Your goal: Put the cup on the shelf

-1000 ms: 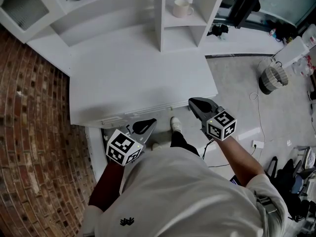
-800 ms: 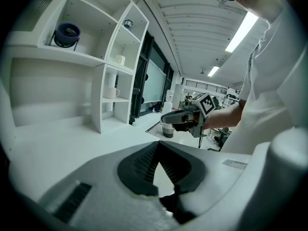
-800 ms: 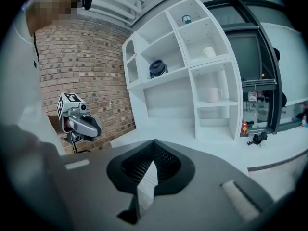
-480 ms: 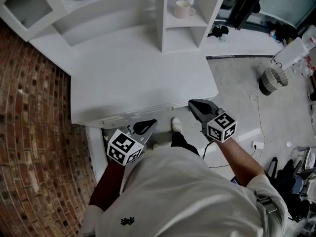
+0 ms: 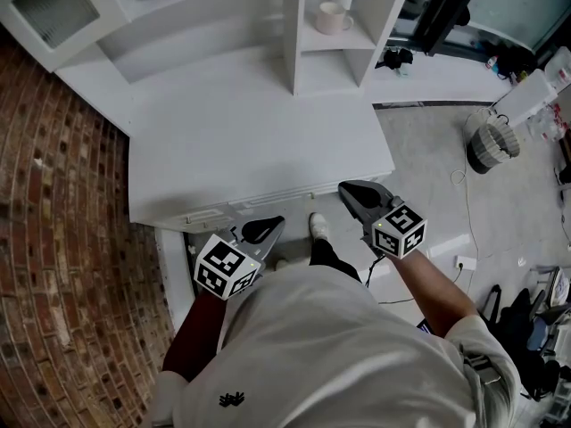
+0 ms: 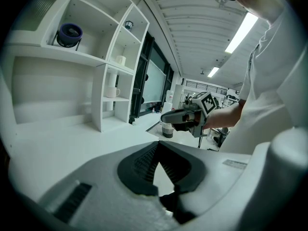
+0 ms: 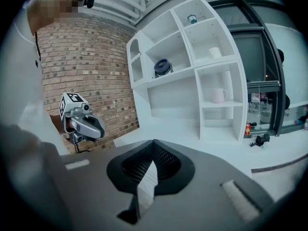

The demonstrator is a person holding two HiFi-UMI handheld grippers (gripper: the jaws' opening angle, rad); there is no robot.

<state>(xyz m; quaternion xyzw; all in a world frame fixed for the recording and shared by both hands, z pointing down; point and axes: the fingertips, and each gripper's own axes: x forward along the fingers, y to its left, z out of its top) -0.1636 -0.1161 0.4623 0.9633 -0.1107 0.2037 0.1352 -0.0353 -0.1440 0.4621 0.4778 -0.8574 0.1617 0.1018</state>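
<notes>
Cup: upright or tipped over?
Upright. The cup stands on its base on the shelf, handle out to the side.

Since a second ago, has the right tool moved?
No. The right tool stays shut at the front edge of the desk, near its right corner, same as before.

A pale cup is seen standing upright in a right-hand compartment of the white shelf unit at the far side of a white desk, well apart from both grippers. The left gripper and the right gripper are held just off the desk's near edge, above the person's white shirt. A brick surface is shown at the left and a ribbed bin on the grey floor at the right.
</notes>
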